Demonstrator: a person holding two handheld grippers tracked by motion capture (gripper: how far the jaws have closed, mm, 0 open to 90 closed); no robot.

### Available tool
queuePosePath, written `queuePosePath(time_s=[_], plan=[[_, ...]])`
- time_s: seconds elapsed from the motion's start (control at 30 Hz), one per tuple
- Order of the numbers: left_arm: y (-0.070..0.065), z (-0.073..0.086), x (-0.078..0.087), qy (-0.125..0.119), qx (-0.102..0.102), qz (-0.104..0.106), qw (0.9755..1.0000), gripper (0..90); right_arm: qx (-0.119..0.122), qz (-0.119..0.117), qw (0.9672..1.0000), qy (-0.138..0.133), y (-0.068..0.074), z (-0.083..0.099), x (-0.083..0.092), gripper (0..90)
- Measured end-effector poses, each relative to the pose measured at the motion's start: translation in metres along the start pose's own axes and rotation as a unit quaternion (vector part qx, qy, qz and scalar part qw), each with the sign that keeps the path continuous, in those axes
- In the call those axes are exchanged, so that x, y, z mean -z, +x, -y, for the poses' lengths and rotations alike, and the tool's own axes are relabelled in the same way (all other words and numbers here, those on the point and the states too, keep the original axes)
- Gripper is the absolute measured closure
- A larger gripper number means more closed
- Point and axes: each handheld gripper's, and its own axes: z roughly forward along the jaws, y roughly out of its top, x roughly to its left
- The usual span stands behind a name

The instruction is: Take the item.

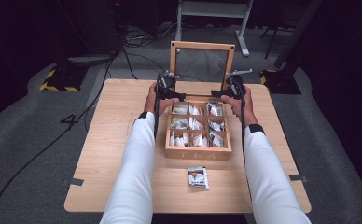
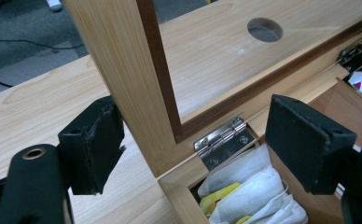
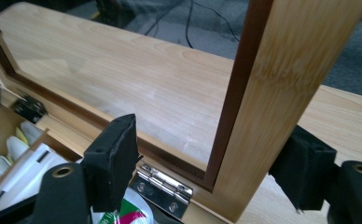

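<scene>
Both tools, left (image 2: 188, 144) and right (image 3: 212, 161), straddle the upright lid (image 1: 202, 63) frame's side rails, jaws unclenched

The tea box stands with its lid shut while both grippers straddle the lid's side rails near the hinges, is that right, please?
Not quite: the lid of the tea box stands upright and open, as the high view shows. The rest holds: the left gripper and right gripper each straddle a side rail of the lid near a hinge.

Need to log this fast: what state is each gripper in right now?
Left gripper: open, jaws straddling the left post of the wooden tea box's glass-paned lid, not pressing.
Right gripper: open, jaws either side of the lid's right post.
</scene>
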Motion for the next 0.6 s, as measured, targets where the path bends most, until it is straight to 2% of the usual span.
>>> queuePosePath(time_s=[0.17, 0.3, 0.47, 0.6], plan=[[0.001, -0.002, 0.000, -0.008, 0.018, 0.002, 0.9998, 23.0, -0.012, -0.019, 0.9997, -0.012, -0.004, 0.001, 0.002, 30.8], [0.000, -0.001, 0.002, -0.014, 0.028, -0.007, 0.9995, 27.4, -0.017, -0.020, 0.9994, -0.021, -0.005, 0.003, 0.004, 34.0], [-0.001, 0.003, 0.007, -0.027, 0.035, -0.008, 0.9990, 30.7, -0.008, -0.015, 0.9992, -0.037, -0.003, 0.007, 0.008, 38.4], [-0.001, 0.008, 0.012, -0.034, 0.022, -0.010, 0.9991, 35.2, 0.008, -0.016, 0.9986, -0.050, -0.003, 0.012, 0.012, 42.4]])
